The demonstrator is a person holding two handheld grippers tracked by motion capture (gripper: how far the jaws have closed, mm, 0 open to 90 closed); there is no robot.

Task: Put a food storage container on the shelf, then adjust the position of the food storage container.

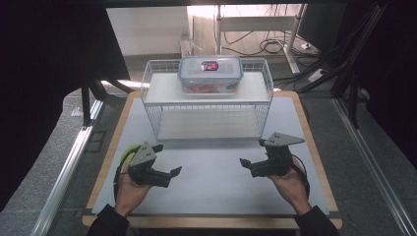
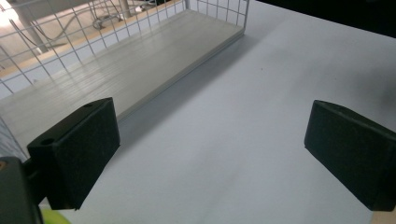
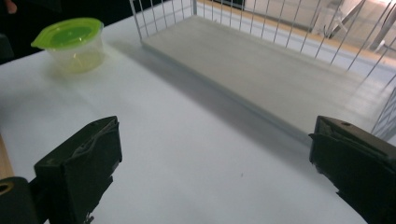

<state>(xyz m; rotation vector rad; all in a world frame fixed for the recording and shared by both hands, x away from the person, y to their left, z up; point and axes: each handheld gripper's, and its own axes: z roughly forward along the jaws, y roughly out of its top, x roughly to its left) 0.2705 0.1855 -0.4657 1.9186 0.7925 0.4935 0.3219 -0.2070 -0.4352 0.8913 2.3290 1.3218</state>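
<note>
Small clear plastic tub with lime-green lid (image 3: 72,44) sits at table's left edge, right by my left gripper (image 1: 164,177), likely parked there for easy pickup. My left gripper: jaws spread wide, nothing between them, low over white tabletop (image 1: 211,177). White wire rack with pale wooden shelves (image 1: 206,105) centre-back; clear lidded food box with blue rim (image 1: 210,73) on upper shelf. My right gripper (image 1: 248,165): jaws equally wide, empty. Right gripper view shows tub whole; high view hides most behind my left gripper.

The wire rack (image 1: 206,105) stands at the tabletop's (image 1: 211,172) far edge, centred. A lidded box (image 1: 210,73) sits on its upper shelf. The small lidded cup (image 3: 74,44) stands near the left edge.
</note>
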